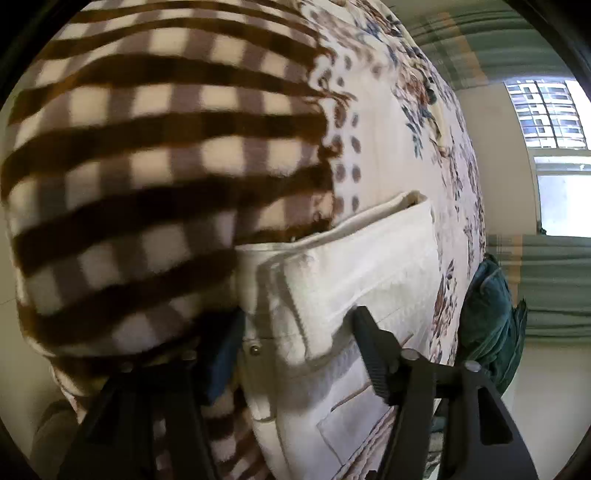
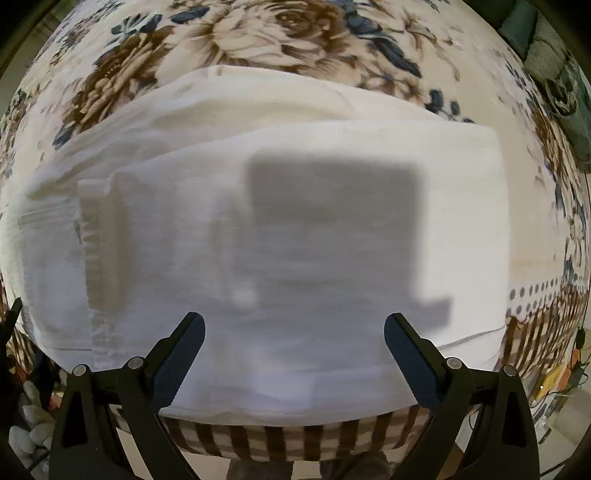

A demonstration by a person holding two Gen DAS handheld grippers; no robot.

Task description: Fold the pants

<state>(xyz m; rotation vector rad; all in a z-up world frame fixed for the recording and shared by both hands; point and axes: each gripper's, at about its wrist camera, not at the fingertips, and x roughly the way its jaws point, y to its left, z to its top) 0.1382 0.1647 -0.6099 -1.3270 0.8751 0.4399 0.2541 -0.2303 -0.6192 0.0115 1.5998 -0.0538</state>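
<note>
Black fingers of the left hand-held gripper [image 1: 295,343] fill the bottom of the left wrist view, spread wide, with the white pants [image 1: 343,280] lying between them; the left finger sits against the checked brown-and-cream border [image 1: 147,166] of the blanket and the right finger [image 1: 373,350] rests over the white cloth, whether touching it I cannot tell. One pair of pants is in view, folded into a thick stack, with one small metal rivet [image 1: 253,349] on the near edge and one patch pocket [image 1: 354,424] low in the picture. No brand, label or writing can be read on the cloth. To the right of the pants runs the floral part of the blanket [image 1: 447,155], then one dark green bundle of cloth [image 1: 491,321] at the bed's edge, green curtains [image 1: 554,284] and one window [image 1: 550,114].

In the right wrist view the right hand-held gripper [image 2: 294,354] also stands wide, its two fingers apart above the near part of the pants [image 2: 288,229], clasping nothing. The folded pants lie flat across the middle of the bed, with layered edges showing at the left end [image 2: 96,236] and a square grey shadow [image 2: 332,229] cast on the top layer. Large brown and blue flowers [image 2: 258,33] of the blanket lie beyond, and the checked border [image 2: 280,439] runs along the near edge
</note>
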